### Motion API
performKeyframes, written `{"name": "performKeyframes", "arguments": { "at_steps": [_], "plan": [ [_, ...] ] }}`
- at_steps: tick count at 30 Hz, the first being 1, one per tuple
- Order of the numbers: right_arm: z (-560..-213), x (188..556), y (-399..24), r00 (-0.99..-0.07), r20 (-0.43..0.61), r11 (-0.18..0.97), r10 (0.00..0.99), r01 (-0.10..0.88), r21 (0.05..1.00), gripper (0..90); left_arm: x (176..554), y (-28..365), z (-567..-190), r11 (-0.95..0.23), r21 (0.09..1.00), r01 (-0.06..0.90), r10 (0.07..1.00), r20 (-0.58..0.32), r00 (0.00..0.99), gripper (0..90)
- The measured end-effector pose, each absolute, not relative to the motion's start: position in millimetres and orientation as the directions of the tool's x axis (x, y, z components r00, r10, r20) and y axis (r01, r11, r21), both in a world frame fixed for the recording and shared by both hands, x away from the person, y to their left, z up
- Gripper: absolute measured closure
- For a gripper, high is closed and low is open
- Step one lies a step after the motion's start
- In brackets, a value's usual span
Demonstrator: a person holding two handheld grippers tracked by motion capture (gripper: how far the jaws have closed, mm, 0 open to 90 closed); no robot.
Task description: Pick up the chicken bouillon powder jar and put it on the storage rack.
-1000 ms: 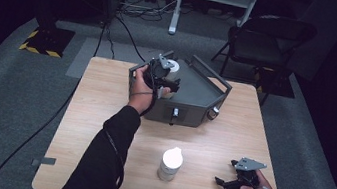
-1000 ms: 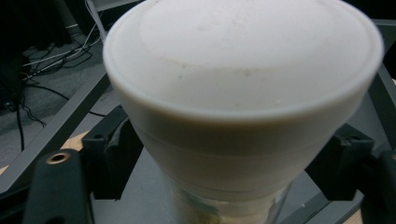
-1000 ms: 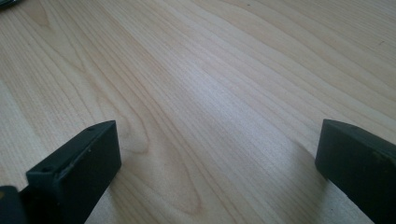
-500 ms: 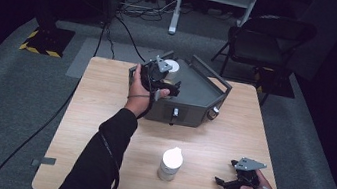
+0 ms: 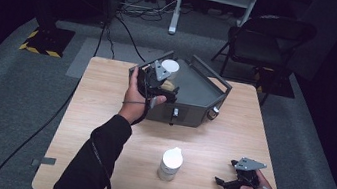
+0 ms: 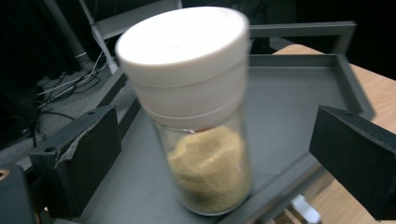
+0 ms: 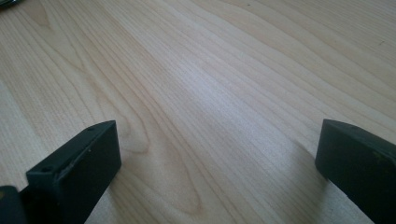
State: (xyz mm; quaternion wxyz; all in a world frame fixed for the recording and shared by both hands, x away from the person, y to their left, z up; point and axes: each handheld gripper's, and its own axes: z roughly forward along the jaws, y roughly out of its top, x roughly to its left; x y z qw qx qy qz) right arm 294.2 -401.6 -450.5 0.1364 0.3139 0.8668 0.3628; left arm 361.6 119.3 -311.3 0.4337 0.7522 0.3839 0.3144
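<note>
Left gripper fingers just spread off glass, white-capped spice jar in grey tray; right gripper released.

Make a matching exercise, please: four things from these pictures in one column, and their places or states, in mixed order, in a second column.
Things:
1. spice jar
2. white bottle
3. left gripper
4. right gripper

Places or states:
A. rests low on the wooden table, jaws open, nothing between them
B. stands on the bare table top, between the two hands
C. stands in the grey tray, holding yellowish powder
D. at the tray's near left corner; its jaws have just been opening and now stand clear of the jar between them

Pairs: 1-C, 2-B, 3-D, 4-A
</note>
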Motion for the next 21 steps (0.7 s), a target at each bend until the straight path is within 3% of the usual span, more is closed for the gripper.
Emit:
{"name": "performKeyframes", "arguments": {
  "at_steps": [21],
  "plan": [
    [-450.5, 294.2, -401.6, -0.766, -0.008, 0.54, 0.643, 0.445, 0.715, 0.0, 317.9, 114.7, -339.2, -0.474, 0.849, 0.233, 0.799, 0.303, 0.52, 0.8]
  ]
}}
